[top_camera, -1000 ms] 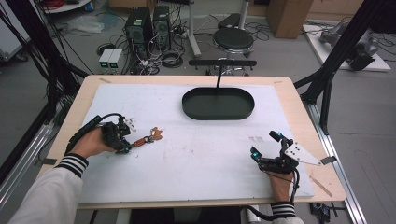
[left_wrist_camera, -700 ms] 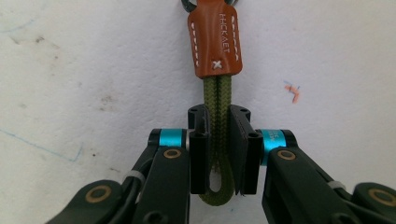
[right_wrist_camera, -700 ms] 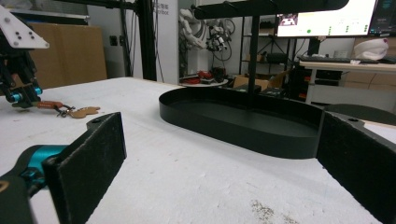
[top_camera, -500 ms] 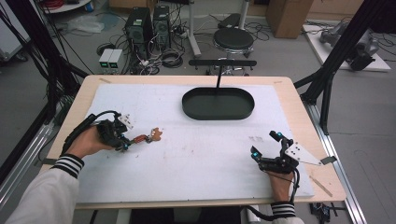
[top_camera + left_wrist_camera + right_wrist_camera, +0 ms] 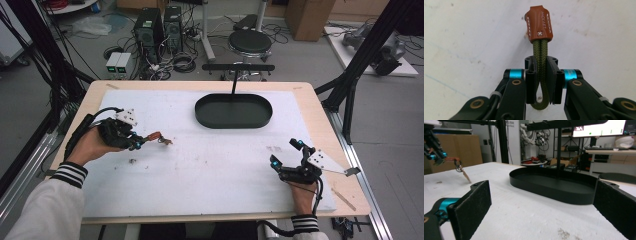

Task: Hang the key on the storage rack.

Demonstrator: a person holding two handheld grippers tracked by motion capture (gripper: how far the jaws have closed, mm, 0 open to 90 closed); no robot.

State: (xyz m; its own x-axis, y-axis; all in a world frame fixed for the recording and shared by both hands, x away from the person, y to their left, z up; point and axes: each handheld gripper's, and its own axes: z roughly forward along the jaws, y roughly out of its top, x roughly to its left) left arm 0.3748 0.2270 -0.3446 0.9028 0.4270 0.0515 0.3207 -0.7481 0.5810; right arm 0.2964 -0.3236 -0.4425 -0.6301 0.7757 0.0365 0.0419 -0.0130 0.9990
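High view: the left gripper (image 5: 134, 143) holds a keychain (image 5: 155, 137) above the white mat (image 5: 215, 165), well apart from the empty black tray (image 5: 233, 111). Left gripper view: jaws pinch the keychain's green cord loop (image 5: 541, 75) below its brown leather tab (image 5: 539, 23). Right gripper view: the right gripper (image 5: 544, 210) stands spread, idle. Pickup appears done; placement probably remains.

black stool (image 5: 250, 42) and computer towers (image 5: 160, 25) behind table.
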